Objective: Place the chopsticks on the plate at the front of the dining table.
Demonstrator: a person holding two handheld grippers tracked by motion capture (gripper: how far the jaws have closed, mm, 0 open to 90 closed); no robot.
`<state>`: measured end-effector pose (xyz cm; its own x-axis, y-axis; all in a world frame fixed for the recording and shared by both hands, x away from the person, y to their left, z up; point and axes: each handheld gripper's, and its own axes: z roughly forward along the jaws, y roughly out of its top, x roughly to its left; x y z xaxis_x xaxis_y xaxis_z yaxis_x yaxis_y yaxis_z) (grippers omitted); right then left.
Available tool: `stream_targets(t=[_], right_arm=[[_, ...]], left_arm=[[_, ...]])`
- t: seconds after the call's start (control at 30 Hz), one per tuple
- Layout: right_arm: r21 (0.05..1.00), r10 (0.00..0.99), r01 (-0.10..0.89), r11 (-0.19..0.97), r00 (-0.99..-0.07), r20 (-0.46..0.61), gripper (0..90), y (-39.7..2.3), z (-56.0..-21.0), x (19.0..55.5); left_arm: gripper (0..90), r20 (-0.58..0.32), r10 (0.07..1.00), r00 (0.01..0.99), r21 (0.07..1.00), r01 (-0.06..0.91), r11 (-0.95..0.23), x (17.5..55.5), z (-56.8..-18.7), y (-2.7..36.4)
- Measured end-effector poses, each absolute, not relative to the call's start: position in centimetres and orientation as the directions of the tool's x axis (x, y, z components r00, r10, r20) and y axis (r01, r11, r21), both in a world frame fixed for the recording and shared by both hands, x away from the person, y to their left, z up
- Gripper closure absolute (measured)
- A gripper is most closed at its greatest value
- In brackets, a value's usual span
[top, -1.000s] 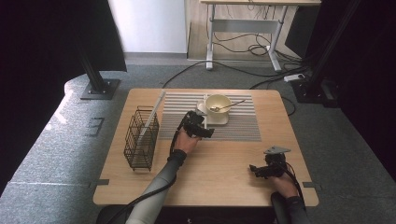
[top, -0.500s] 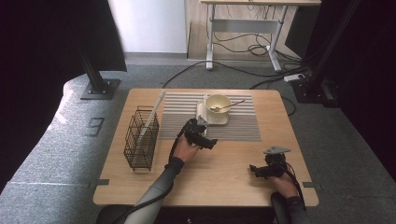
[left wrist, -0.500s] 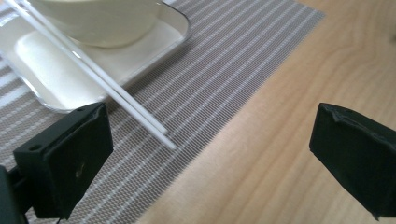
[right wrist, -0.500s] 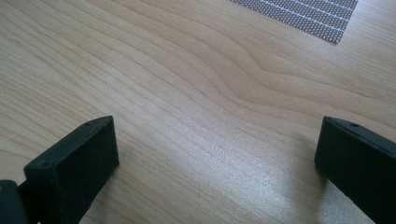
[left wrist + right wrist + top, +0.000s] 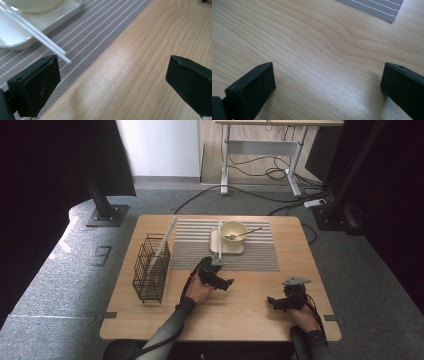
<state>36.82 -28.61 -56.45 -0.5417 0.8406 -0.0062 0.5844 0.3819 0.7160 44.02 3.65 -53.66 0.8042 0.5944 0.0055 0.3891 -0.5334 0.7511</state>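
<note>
White chopsticks lie propped on the tray beside the bowl. Left gripper: jaws just spread wide, nothing between them, over the table near the chopstick tips. Right gripper: spread, empty, resting. Placement looks finished; next, I judge, comes a clean withdrawal.

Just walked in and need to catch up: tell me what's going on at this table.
A person holds a black two-jaw gripper in each hand. The left gripper, jaws just opened and empty, sits beside the white chopsticks lying on the white square plate with the cream bowl. The right gripper rests open on the wooden table.
</note>
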Motion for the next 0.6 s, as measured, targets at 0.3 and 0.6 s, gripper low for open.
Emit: stream_targets(t=[0.3,0.6], right_arm=[[0.716,0.841,0.585,0.382,-0.542,-0.006,0.0,-28.6,-56.4,36.8],[0.716,0.841,0.585,0.382,-0.542,-0.006,0.0,-28.6,-56.4,36.8]], left_arm=[[0.0,-0.006,0.588,0.809,0.745,0.396,-0.537,43.8,-54.6,2.9],[0.0,-0.019,0.595,0.804,0.741,0.411,-0.532,44.3,-55.5,2.5]])
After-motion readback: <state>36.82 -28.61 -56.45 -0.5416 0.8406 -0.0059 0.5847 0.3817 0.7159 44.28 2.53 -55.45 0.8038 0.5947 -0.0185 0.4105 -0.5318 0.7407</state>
